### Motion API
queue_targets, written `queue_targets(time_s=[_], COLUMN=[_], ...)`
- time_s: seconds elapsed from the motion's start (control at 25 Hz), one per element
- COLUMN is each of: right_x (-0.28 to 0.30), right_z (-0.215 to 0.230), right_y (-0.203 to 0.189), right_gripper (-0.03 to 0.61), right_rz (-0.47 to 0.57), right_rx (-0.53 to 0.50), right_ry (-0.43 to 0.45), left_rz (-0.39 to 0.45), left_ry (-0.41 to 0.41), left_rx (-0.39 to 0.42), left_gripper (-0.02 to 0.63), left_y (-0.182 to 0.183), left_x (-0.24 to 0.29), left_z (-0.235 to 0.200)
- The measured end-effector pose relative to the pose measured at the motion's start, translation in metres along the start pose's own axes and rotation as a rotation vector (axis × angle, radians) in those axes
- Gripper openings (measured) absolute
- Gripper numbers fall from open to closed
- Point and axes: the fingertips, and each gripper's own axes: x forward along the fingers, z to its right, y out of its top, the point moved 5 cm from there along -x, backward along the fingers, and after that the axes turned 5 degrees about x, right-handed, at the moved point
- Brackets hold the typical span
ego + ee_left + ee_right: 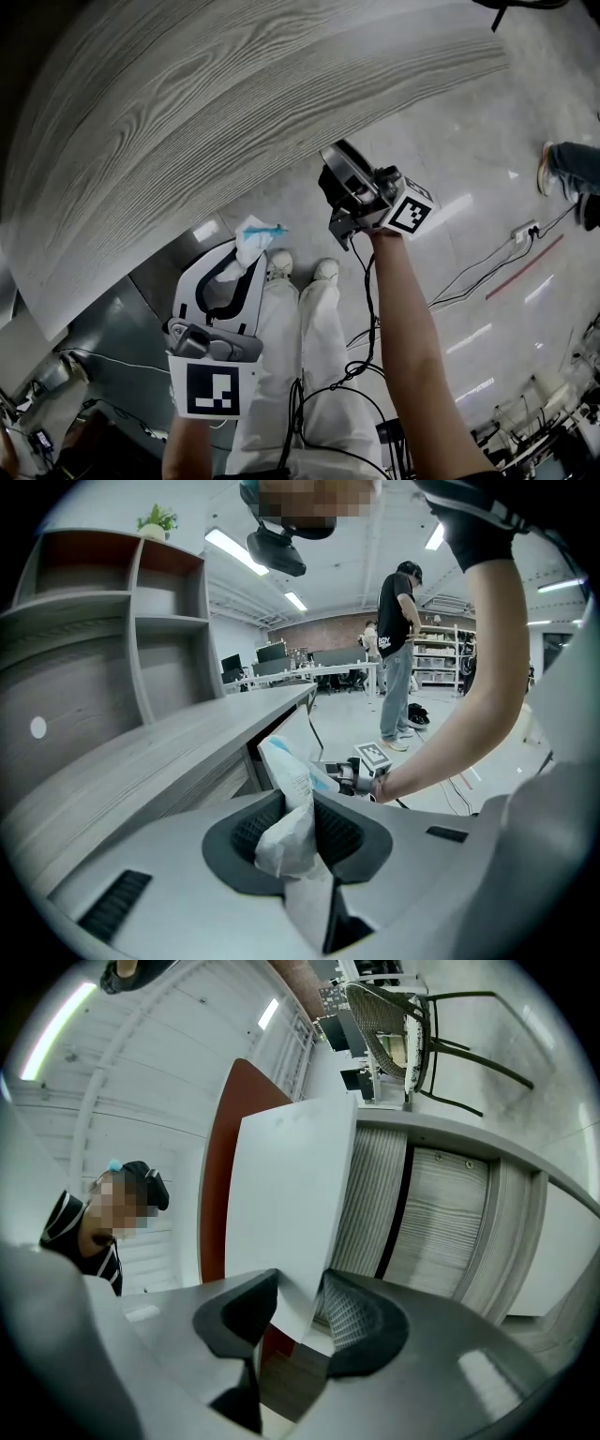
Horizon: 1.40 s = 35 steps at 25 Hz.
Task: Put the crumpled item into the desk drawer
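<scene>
Left gripper (298,810) is pinching a crumpled white-and-blue paper wrapper (289,778), mid-frame between its pads (343,832).
Right gripper (300,1305) is seemingly clamping the flat white drawer front (291,1204).

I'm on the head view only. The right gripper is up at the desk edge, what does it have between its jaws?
Observer: The right gripper view shows the right gripper with a white drawer front between its jaws, and both jaw tips look pressed against the panel.
Operator: Is that drawer open at all?
Observer: Yes. In the left gripper view the white drawer front stands angled out from the desk, with a dark gap behind it.
Operator: How is the left gripper holding its load?
Observer: The left gripper view shows the left gripper with the crumpled item pinched between its ribbed pads. A blue-printed end sticks out past the tips.
</scene>
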Motion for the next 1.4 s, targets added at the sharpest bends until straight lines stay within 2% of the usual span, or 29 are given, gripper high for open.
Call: queue_targets(time_s=[0.52,0.84,1.0,1.12,1.24,1.36,1.4], right_x=[-0.036,-0.033,-0.037,-0.039,-0.046,-0.070,-0.077], right_z=[-0.013,-0.012,-0.015,-0.024,-0.036,-0.037,-0.038], right_y=[-0.020,-0.025,-0.026,-0.030,-0.031,-0.014,-0.008], right_gripper=[0.163,0.163,0.172,0.176,0.132,0.040,0.029], right_rz=[-0.027,-0.068,-0.058,-0.050,-0.039,-0.021,-0.022], right_rx=[0.034,0.023,-0.009,-0.064,-0.135,-0.185,-0.200], right_ry=[-0.011,-0.029,-0.059,-0.126,-0.218,-0.281,-0.294], left_rz=[0.026,0.058,0.080,0.106,0.132,0.153,0.158], left_ry=[-0.036,-0.045,-0.026,0.016,0.066,0.108,0.120], left_rx=[0.022,0.018,0.024,0.051,0.105,0.184,0.206], left_gripper=[0.069,0.069,0.069,0.069,0.069,0.069,0.069], left_y=[0.006,0.016,0.025,0.036,0.053,0.074,0.080], left_x=[-0.004,-0.007,-0.005,-0.009,-0.016,0.007,0.017], left_z=[-0.003,-0.005,-0.005,-0.007,-0.010,0.001,0.005])
